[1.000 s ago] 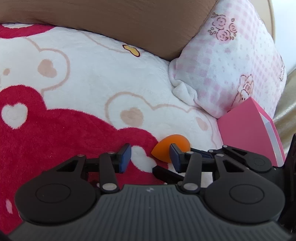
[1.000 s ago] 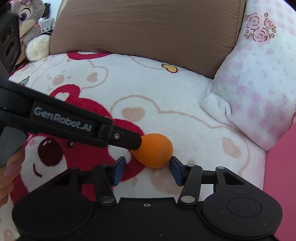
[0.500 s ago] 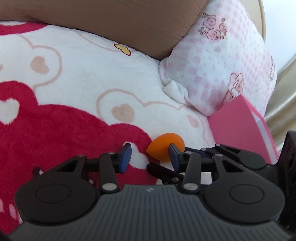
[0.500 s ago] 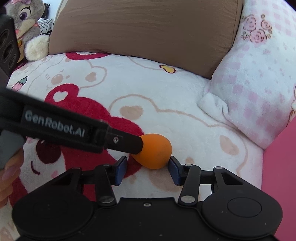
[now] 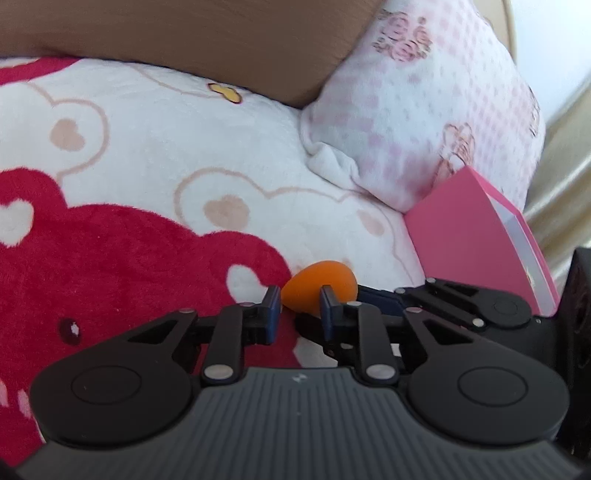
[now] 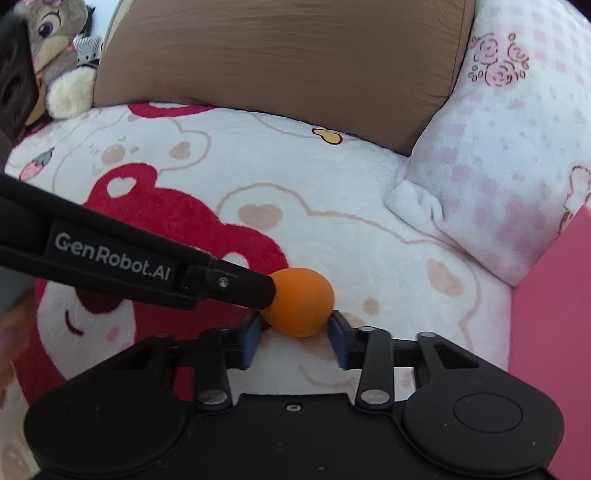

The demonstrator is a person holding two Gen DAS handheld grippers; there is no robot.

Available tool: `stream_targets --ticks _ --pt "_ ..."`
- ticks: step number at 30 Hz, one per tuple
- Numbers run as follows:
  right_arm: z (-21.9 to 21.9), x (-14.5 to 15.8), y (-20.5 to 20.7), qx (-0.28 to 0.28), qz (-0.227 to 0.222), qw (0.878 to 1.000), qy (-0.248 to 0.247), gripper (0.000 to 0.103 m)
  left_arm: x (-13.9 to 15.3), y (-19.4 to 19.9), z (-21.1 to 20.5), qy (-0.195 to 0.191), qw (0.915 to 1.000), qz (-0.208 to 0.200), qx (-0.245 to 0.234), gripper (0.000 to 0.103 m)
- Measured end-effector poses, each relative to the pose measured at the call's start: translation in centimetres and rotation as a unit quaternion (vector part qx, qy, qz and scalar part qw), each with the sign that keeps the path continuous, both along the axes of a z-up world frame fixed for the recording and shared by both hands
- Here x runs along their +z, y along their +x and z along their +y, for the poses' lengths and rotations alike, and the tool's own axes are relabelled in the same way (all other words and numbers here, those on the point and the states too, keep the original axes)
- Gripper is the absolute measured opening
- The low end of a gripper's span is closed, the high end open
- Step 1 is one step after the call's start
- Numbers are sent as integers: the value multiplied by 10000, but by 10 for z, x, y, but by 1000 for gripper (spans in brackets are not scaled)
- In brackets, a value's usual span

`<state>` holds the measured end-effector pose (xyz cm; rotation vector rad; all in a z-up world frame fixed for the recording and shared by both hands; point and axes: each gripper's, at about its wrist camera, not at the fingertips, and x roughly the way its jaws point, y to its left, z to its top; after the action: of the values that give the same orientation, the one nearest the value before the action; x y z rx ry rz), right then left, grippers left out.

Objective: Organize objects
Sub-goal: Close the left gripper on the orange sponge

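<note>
Fleecy white blanket printed with red and beige bears fills the left wrist view. A brown cushion lies across the far edge and a pink-checked pillow is ahead to the right. The left gripper points down at the blanket, and its jaws have just been closing. They now stand narrow, with the pointed end of the orange sponge caught between the blue pads. The sponge's rounder end sticks out ahead and to the right of the tips. Just to the right, the right gripper reaches in from the side and meets that same sponge. Beyond it a pink box stands tilted against the pillow.

From the right wrist view, the same blanket spreads ahead, with the cushion along its far side and the pillow ahead to the right. A grey plush toy sits far ahead at the left corner. The right gripper's jaws have also just been closing. Their pads press against both sides of the sponge's wide body, which sits right at the fingertips, low over the blanket. The left gripper's black arm comes in from the left, and its tip meets the sponge's left end. A flat side of the pink box fills the right edge, well to the right of the jaws.
</note>
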<state>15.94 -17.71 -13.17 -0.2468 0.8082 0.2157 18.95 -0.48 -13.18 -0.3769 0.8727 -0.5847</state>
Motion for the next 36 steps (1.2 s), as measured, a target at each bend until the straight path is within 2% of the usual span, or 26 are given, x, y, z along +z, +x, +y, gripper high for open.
stream_targets --ticks 4,7,9,13,14,16,19,23,25,27,32,36 --pt "-3 2 -4 -38 13 9999 136 42 2 -2 -3 -151 9996 172 -153 18" --pt "1 2 -9 -46 99 9999 60 42 6 -5 -11 126 9992 244 -303 19" --pt "1 2 -14 -26 104 9999 66 42 8 -7 -12 134 9988 339 -324 23" --pt "0 2 -18 -97 124 9997 211 42 7 -10 -10 116 9986 408 -310 25" --pt "-1 2 -19 -125 131 9995 247 42 7 -10 -11 176 9985 420 -310 27" --pt "-1 0 -21 -142 134 9994 287 42 5 -10 -12 334 9978 483 -301 43" --pt "-3 -4 -23 -94 185 9996 206 41 -1 -10 -12 319 9978 504 -298 45" --pt "-2 -3 -23 -109 182 9996 192 41 -3 -12 -11 219 9987 369 -263 43" --pt "-1 -2 -23 -89 176 9997 153 41 -3 -12 -10 93 9990 304 -315 35" --pt "-1 -2 -23 -66 159 9998 120 41 -2 -12 -10 10 9987 266 -434 34" --pt "-1 -1 -26 -66 152 9998 112 42 4 -16 -16 171 9982 111 -555 34" --pt "0 1 -30 -116 173 9997 127 42 8 -19 -23 359 9971 155 -650 34"
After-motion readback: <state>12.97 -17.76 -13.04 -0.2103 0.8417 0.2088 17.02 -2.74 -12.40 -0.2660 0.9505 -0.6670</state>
